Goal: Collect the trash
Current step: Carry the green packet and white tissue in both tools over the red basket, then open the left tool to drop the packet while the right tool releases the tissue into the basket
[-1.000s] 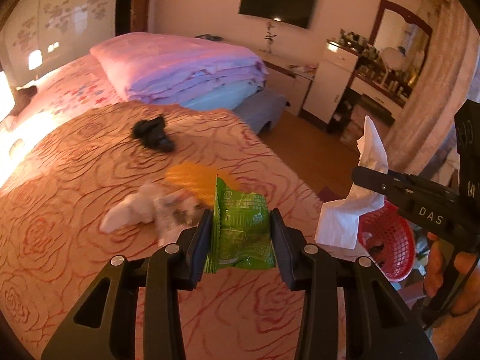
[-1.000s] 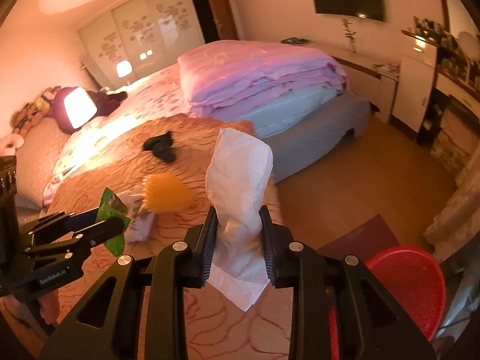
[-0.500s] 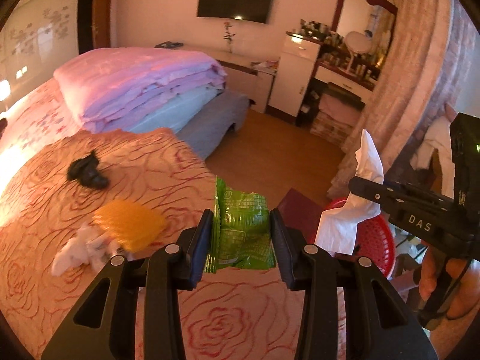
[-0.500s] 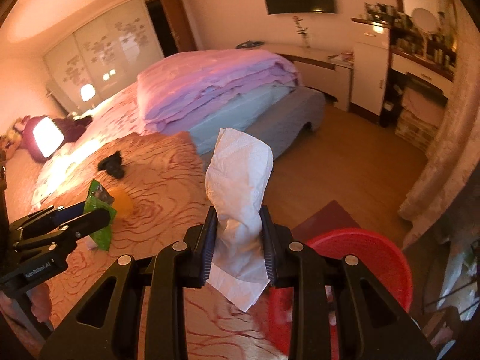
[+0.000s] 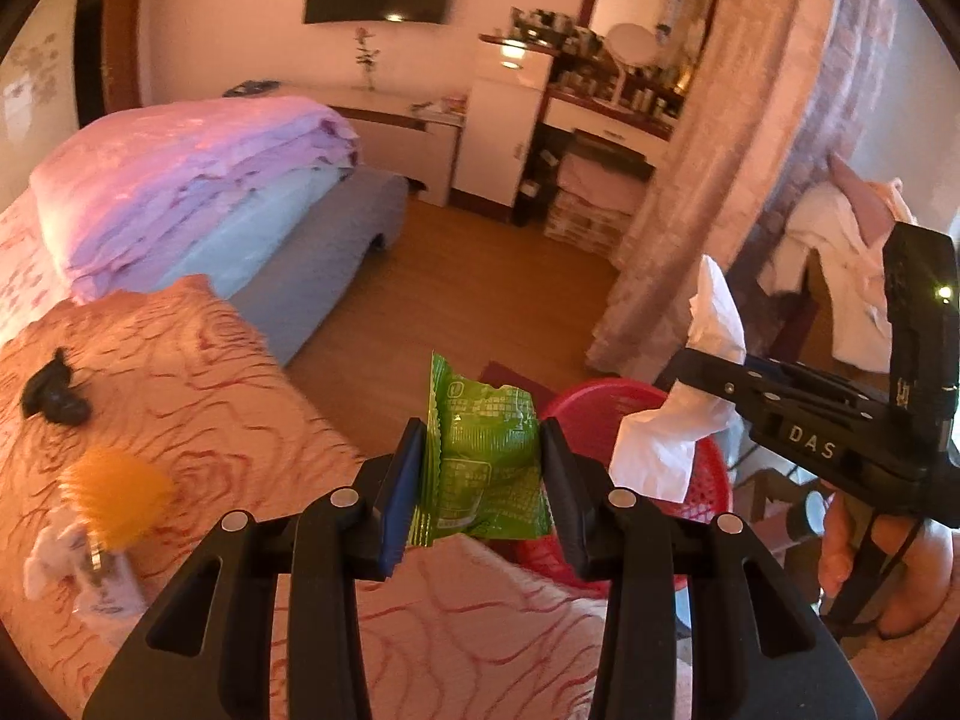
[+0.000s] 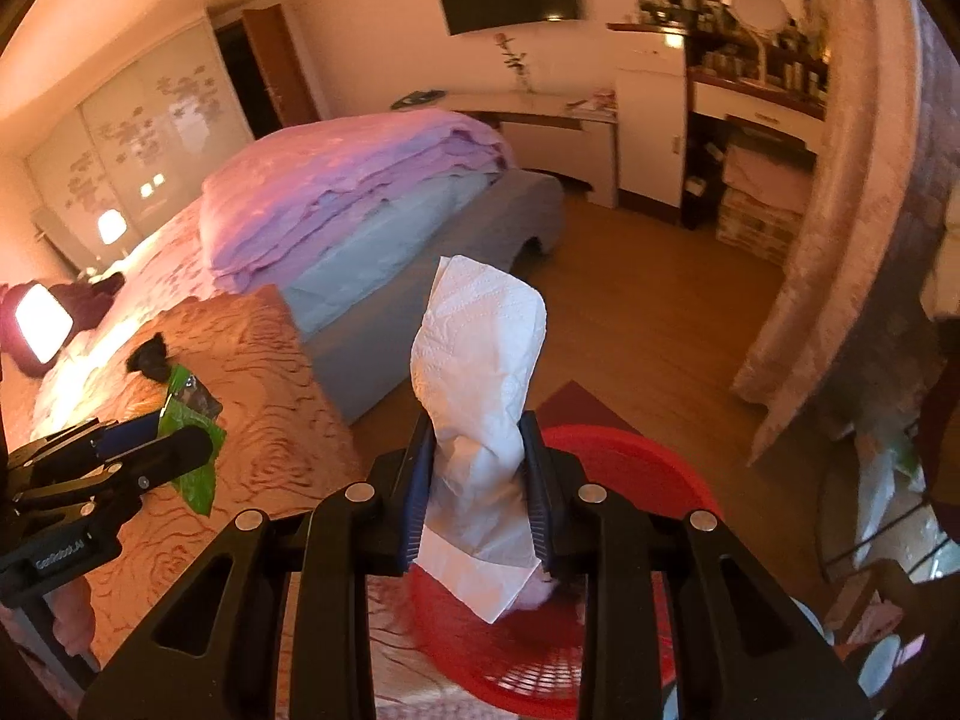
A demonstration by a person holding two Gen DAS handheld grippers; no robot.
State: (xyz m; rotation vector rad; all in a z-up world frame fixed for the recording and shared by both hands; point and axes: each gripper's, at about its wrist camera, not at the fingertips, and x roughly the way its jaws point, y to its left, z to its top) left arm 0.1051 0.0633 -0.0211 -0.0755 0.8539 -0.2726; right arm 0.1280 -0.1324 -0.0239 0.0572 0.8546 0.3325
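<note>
Bedroom, bed [image 5: 198, 372] and red basket [image 6: 630, 462] beside it: left tool [image 5: 483, 468] clenched on green wrapper [image 5: 486, 450], right tool [image 6: 480, 480] clenched on tissue [image 6: 480, 360] above basket, neither dropped; orange item [image 5: 120, 486], white scraps [image 5: 54, 552] left on bed.

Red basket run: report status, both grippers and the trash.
Left gripper shut on green wrapper. Right gripper shut on white tissue, above red basket. Nothing in the way. Orange item and other scraps on bedspread.
</note>
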